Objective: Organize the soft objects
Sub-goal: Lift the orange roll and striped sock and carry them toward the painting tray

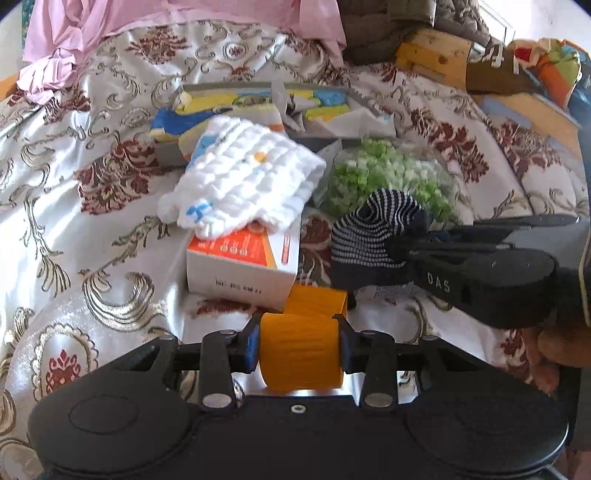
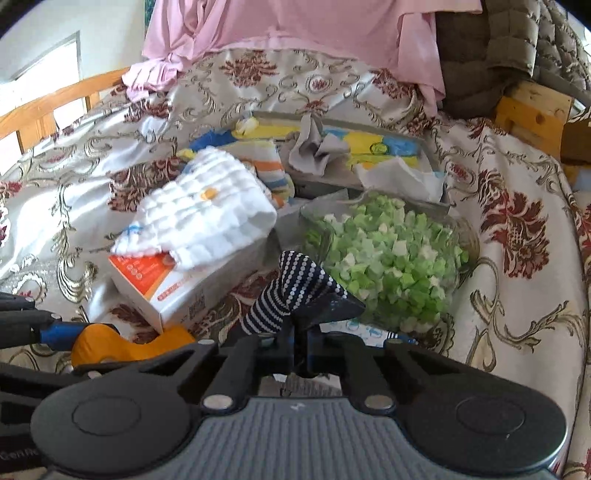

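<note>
At the bottom of my left view, the left gripper (image 1: 300,352) pinches an orange roll (image 1: 300,354) between its blue pads (image 1: 251,349), low centre of frame. My right gripper (image 2: 300,341) reaches in from the right edge of that view, level, with "DAS" legible on its finger; in its own view its jaws are pressed together on a striped sock (image 2: 291,295), which sticks up at centre frame. Just beyond the roll sits a white-and-orange box (image 1: 240,264); its printing is too blurred for me to read. A white quilted cloth (image 1: 240,181) lies draped over the box top, centre left. Right of it is a clear bag of green bits (image 2: 391,254). Farther back lies a tray (image 2: 424,147) of yellow-and-blue cloths. All rest on a patterned bedspread (image 1: 74,221), with pink fabric (image 2: 295,33) along the top.
</note>
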Demonstrator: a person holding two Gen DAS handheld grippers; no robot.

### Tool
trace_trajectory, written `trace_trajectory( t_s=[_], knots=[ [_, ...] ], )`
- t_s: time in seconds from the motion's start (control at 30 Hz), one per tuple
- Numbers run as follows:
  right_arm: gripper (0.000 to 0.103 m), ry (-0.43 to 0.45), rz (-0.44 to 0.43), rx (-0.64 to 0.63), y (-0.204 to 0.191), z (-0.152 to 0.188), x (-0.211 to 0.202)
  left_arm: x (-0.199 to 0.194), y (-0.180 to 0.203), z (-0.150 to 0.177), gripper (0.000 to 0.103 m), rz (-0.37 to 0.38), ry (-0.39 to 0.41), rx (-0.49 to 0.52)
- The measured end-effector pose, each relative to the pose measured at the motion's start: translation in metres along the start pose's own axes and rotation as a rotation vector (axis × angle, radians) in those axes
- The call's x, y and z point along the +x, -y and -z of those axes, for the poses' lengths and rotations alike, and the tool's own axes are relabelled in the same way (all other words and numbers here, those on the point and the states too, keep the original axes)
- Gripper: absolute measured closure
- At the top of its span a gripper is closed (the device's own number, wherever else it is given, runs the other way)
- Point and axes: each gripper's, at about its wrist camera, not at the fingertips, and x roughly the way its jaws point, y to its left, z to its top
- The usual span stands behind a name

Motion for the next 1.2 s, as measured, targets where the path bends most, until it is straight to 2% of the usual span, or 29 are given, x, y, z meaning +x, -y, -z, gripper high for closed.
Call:
trace_trajectory(
  t_s=[0.37,0.63,0.9,1.2],
  knots=[
    [0.098,0.163,-0.036,0.031,0.005,-0.013,-0.042,-0.03,0.005,-0.006,0.063,-0.042,0.119,-0.019],
    [0.098,0.236,-0.068,0.066,0.009,-0.018,-0.062,-0.054,0.005,-0.008,0.063,-0.068,0.209,-0.049],
    [0.098,0.335,-0.139,0.131,0.02,-0.022,-0.087,-0.081,0.014,-0.009,0.063,-0.104,0.315,-0.056],
    [0.097,0.45,-0.188,0.225,0.041,-0.025,-0.117,-0.113,0.037,-0.039,0.063,-0.197,0.361,-0.05]
  ],
)
